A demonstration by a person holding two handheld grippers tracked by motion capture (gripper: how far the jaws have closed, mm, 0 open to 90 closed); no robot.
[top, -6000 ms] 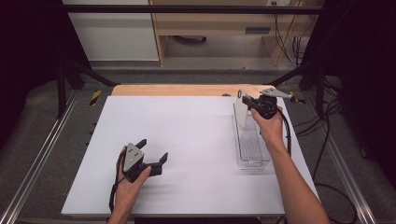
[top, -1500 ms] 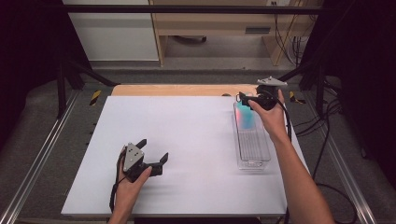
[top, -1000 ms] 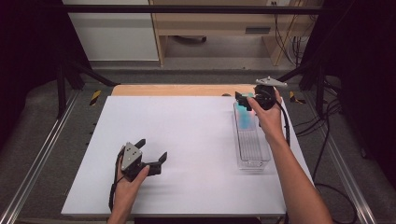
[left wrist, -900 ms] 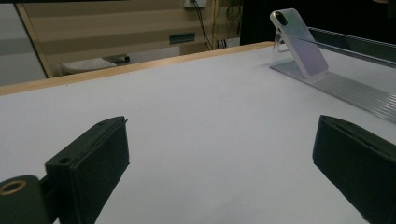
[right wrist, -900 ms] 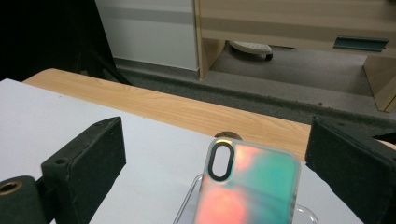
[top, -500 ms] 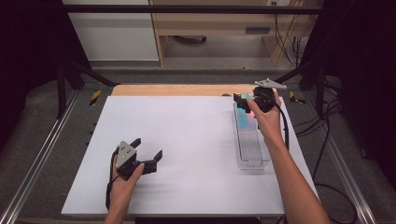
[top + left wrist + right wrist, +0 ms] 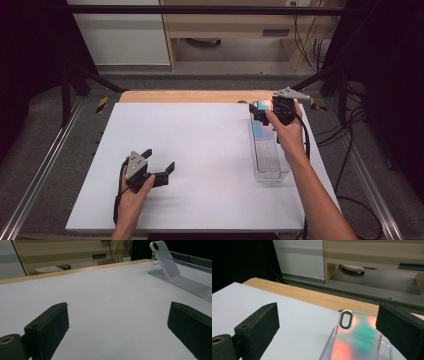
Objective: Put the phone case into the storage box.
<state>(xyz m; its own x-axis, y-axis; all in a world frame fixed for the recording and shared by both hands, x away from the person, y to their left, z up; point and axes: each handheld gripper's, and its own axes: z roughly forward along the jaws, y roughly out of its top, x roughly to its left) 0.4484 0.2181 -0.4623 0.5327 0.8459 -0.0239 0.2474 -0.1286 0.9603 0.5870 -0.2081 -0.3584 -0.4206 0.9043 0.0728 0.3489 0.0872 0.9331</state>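
Work surface: a white board (image 7: 200, 150) covers most of the table, matte and bare across its middle.
Table edge: a strip of light wooden tabletop (image 7: 185, 96) shows beyond the board's far side.
Side rails: metal rails (image 7: 42, 165) run along the left and right of the table, over grey floor.
Marker: a yellow-and-black striped piece (image 7: 102, 104) lies on the floor near the board's far left corner.
Background furniture: a wooden cabinet (image 7: 225, 25) stands behind the table, beside a white panel (image 7: 120, 35).
Cables: dark cables (image 7: 310, 45) hang at the far right.
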